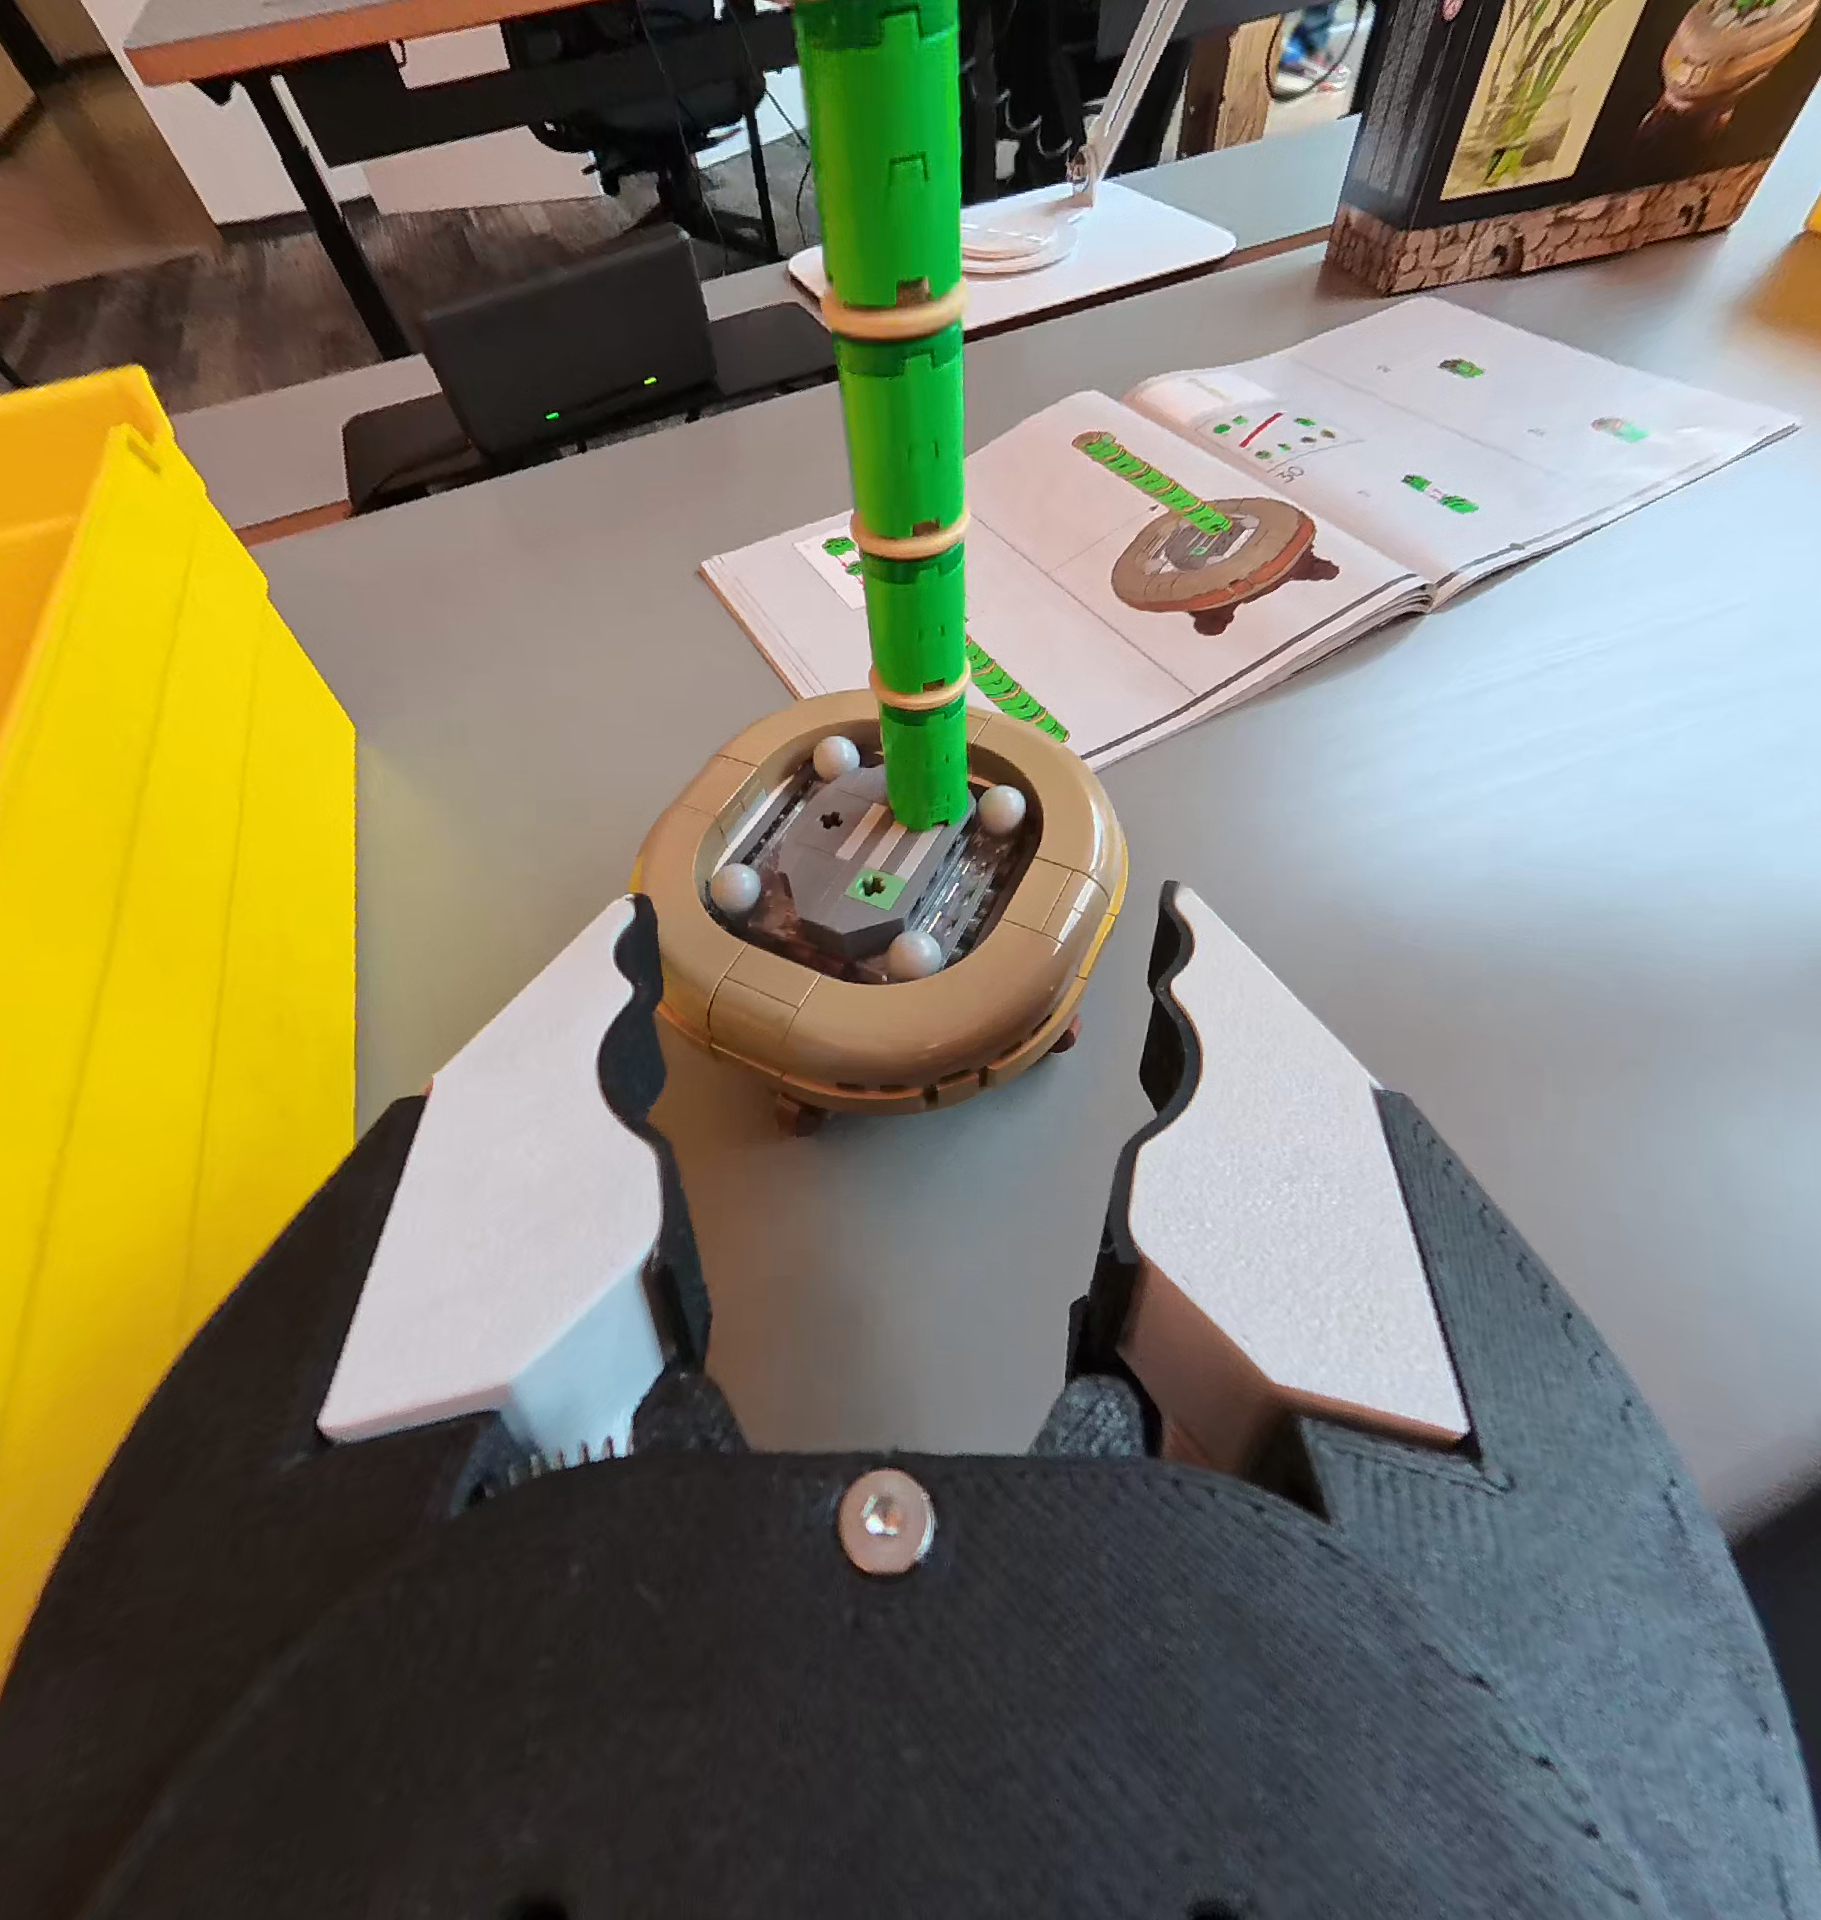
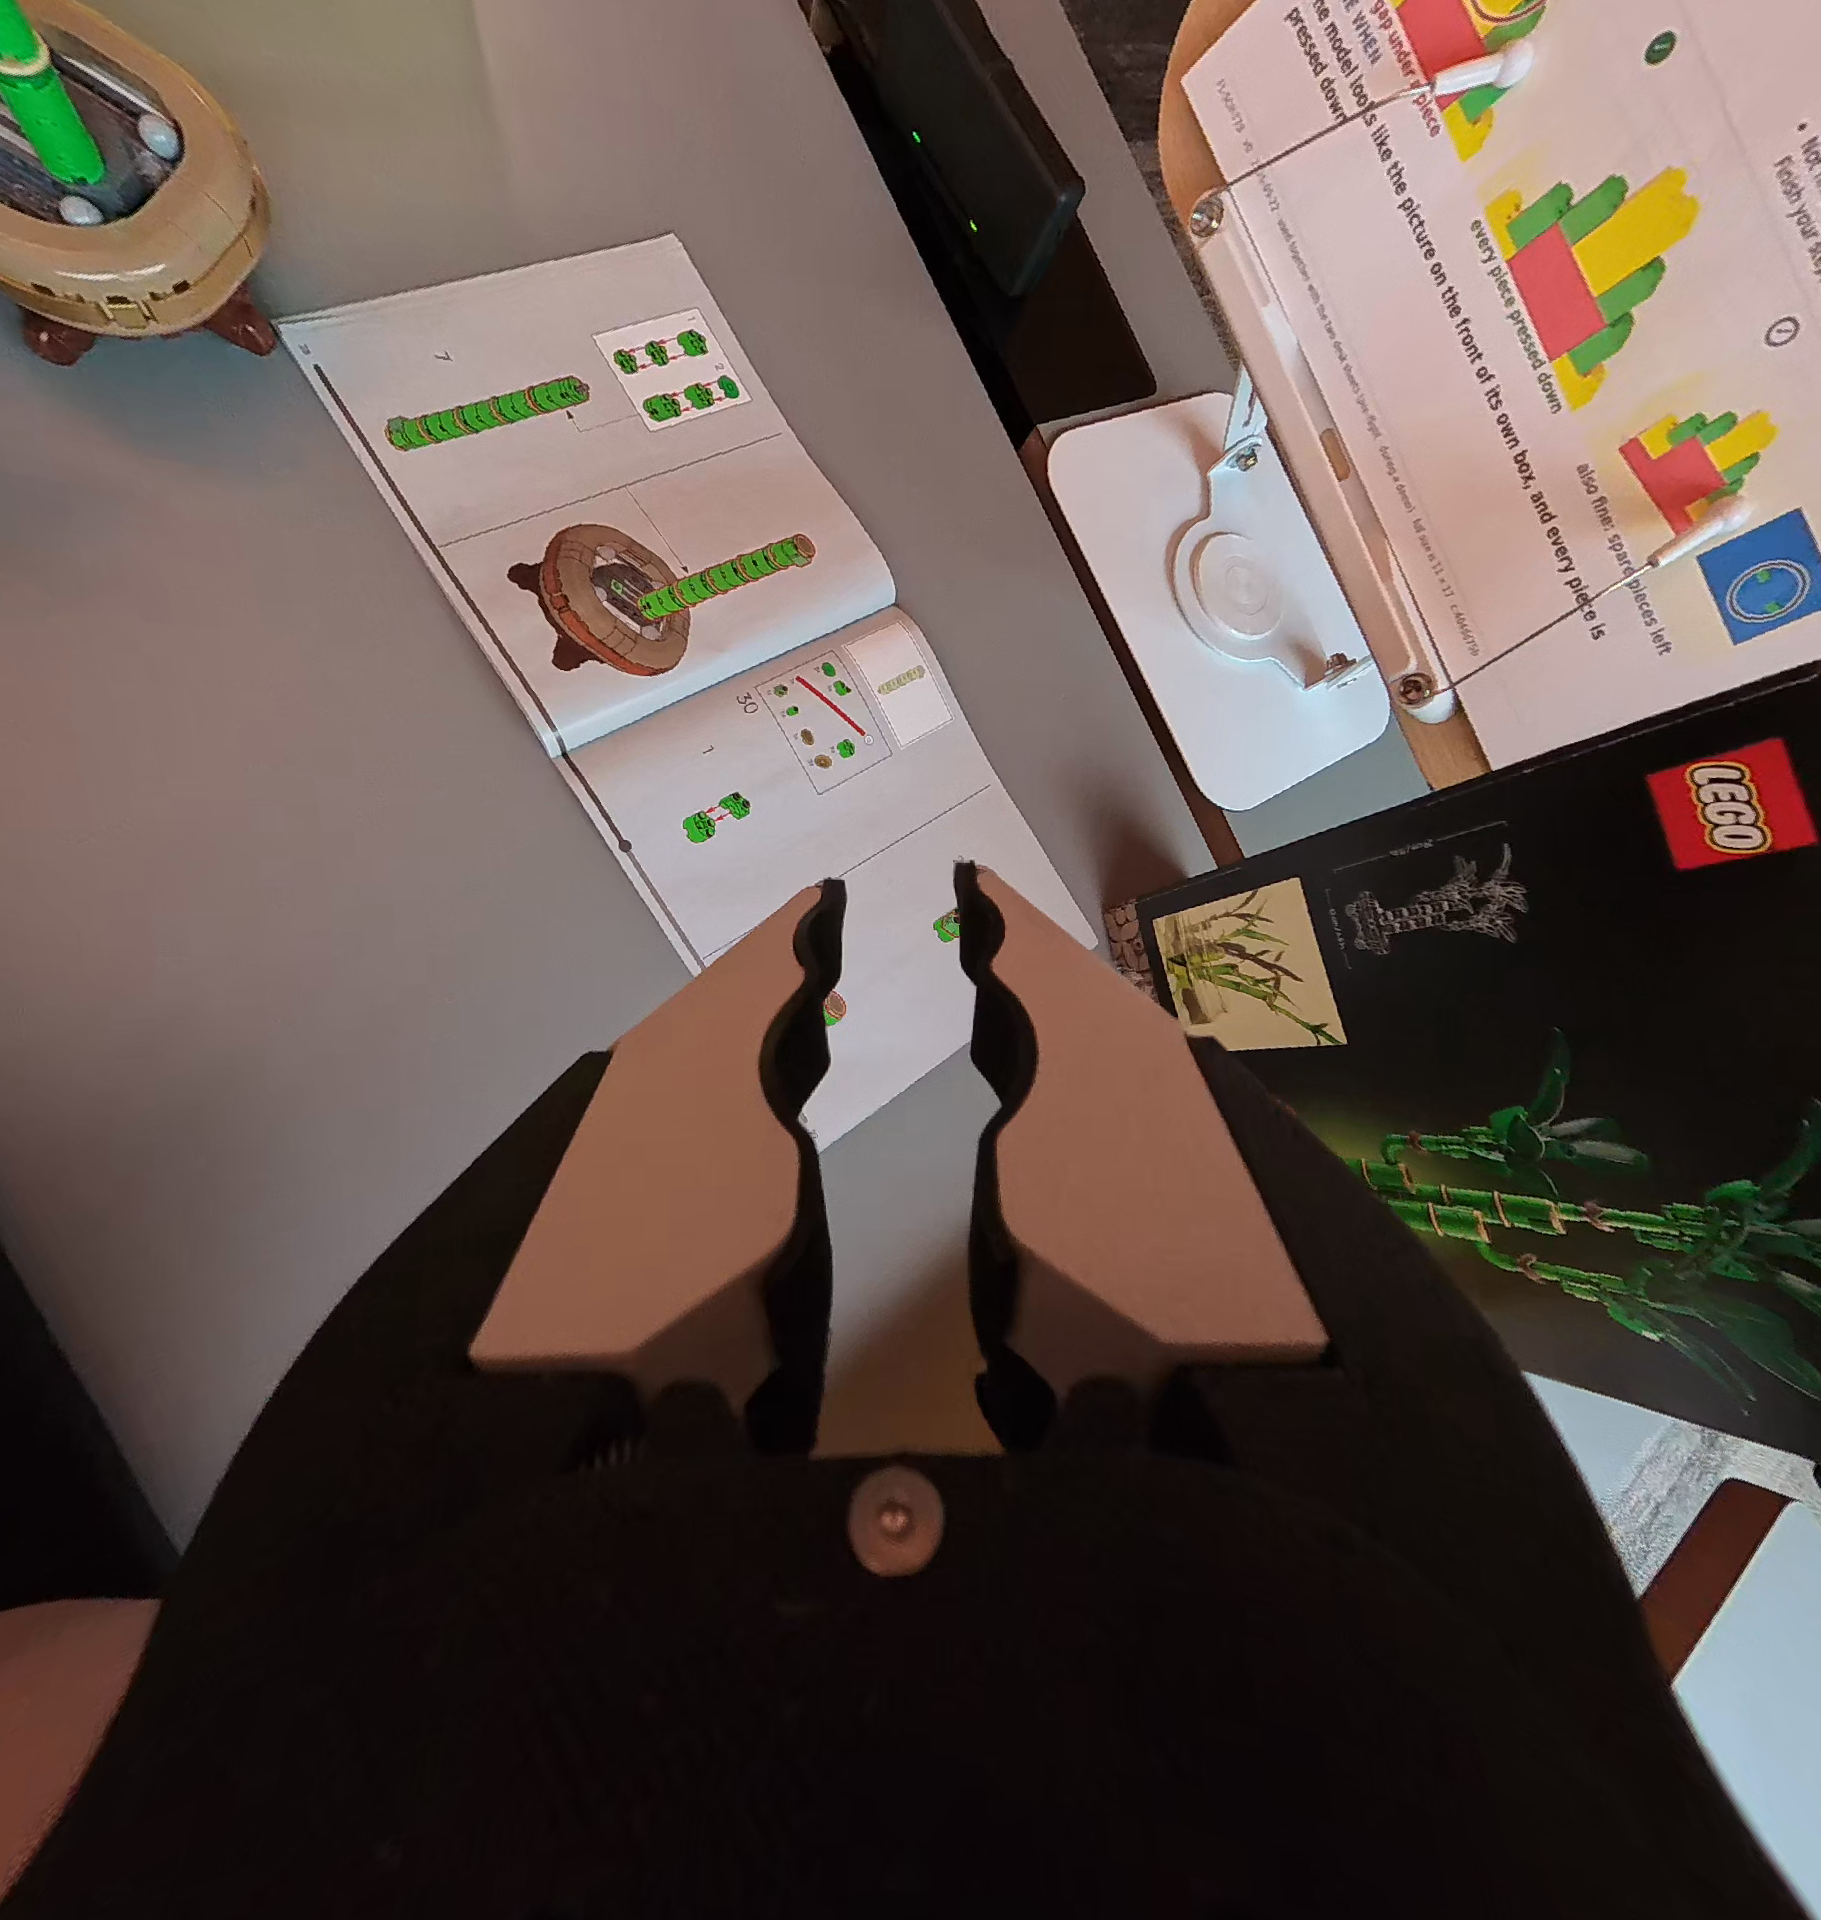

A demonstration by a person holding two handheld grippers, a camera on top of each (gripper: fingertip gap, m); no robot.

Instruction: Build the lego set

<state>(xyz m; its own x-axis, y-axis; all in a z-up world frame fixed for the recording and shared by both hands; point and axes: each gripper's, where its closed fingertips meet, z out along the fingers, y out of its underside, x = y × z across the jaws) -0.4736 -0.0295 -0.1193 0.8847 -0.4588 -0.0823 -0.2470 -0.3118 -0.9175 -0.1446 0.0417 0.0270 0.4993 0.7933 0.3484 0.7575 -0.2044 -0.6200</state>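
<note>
The upright green stalk point(image 1: 901, 540) in the tan base point(image 1: 880, 914) is seen just ahead of the spread, empty left gripper point(image 1: 901, 914); the right gripper point(image 2: 895, 878), parted and empty, is farther.

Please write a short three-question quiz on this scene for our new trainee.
1. True or false: the left gripper is shut on the green stalk.
2. Multiple choice: where does the stalk stand? A) in the tan pot B) on the open booklet C) in the yellow bin
3. Fill in: the right gripper hovers above the ____.

Key
1. False: its jaws are open and hold nothing.
2. A
3. booklet
</note>
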